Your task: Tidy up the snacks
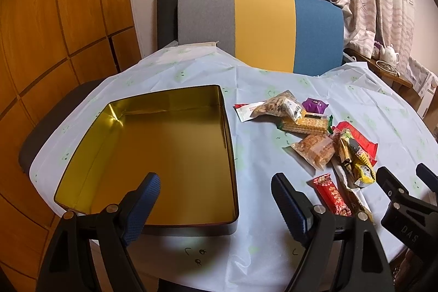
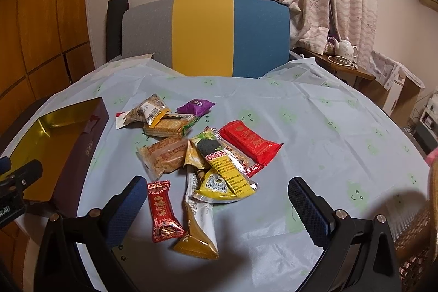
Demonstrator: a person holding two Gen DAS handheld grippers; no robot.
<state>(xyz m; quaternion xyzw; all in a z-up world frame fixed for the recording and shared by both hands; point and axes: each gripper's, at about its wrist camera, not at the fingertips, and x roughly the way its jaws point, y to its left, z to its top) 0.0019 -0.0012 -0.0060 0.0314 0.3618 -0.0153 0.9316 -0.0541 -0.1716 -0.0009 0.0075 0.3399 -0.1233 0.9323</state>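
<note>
An empty gold-lined tin box sits on the left of the table; its dark outer wall shows in the right wrist view. A pile of wrapped snacks lies to its right, also seen as the snack pile in the left wrist view. My left gripper is open over the box's near right corner. My right gripper is open above the nearest snacks: a small red packet, a gold and white sachet and a yellow packet. Nothing is held.
A round table with a pale blue cloth carries everything. A grey, yellow and blue chair back stands behind it. Wooden cabinets are at the left. Curtains and a side table with a white teapot are at the right.
</note>
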